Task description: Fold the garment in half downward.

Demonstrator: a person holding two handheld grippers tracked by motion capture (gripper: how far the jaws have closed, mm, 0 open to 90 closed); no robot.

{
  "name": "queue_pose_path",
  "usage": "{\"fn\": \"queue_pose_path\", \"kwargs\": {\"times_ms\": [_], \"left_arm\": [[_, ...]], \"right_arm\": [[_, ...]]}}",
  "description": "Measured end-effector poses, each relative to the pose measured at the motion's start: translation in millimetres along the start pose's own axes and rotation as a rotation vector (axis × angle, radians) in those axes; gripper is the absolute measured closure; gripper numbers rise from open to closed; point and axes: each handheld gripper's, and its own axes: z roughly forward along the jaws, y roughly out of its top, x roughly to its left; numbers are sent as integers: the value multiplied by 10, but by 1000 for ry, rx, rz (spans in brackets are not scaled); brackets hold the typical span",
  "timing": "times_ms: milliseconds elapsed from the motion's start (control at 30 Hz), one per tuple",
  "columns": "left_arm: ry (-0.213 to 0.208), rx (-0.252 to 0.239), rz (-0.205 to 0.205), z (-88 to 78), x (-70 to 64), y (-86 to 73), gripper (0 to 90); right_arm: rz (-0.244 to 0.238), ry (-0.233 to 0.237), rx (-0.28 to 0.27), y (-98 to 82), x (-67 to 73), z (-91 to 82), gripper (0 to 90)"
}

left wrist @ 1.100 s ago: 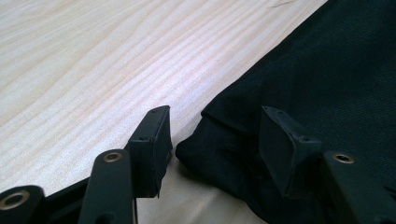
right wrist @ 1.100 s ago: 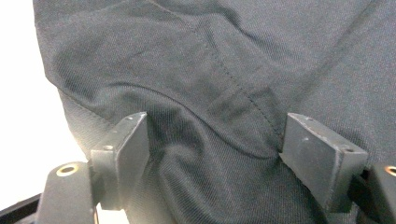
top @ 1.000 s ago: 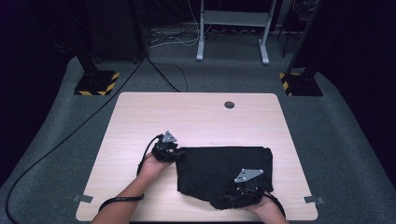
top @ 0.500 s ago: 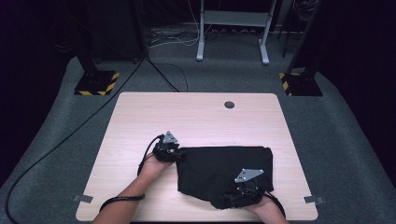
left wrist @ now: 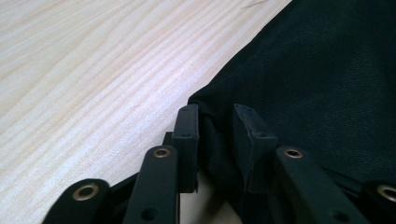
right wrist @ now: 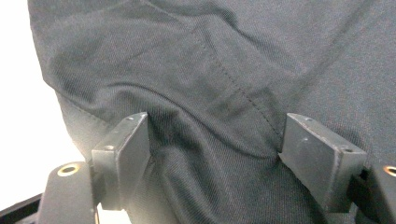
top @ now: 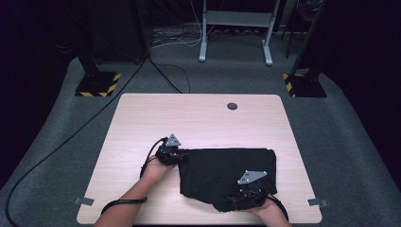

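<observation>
A black cloth (top: 227,165) lies spread on the right half of the wooden table (top: 189,118). My left gripper (top: 182,156) sits at the cloth's left corner. In the left gripper view its jaws (left wrist: 215,121) have just been closing and pinch a fold at the edge of the cloth (left wrist: 327,70). My right gripper (top: 236,196) rests at the cloth's near edge, where the fabric is bunched. In the right gripper view its jaws (right wrist: 212,135) stand wide apart, with a wrinkled hump of cloth (right wrist: 210,56) between them.
Bare wood (left wrist: 93,70) stretches left of the cloth. A round hole (top: 232,106) sits near the table's far edge. Beyond the table stand a metal frame (top: 235,28) and two striped stand bases (top: 98,84), with cables across the floor.
</observation>
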Motion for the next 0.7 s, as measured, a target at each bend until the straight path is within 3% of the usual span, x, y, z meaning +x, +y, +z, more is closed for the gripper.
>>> {"fn": "queue_pose_path", "kwargs": {"times_ms": [300,700], "left_arm": [[-2,-2,2,0,-23,-2,767],[9,24,16,3,-53,37,792]], "right_arm": [[26,-25,-84,112,43,-95,254],[35,-3,-150,302,160,-49,254]]}}
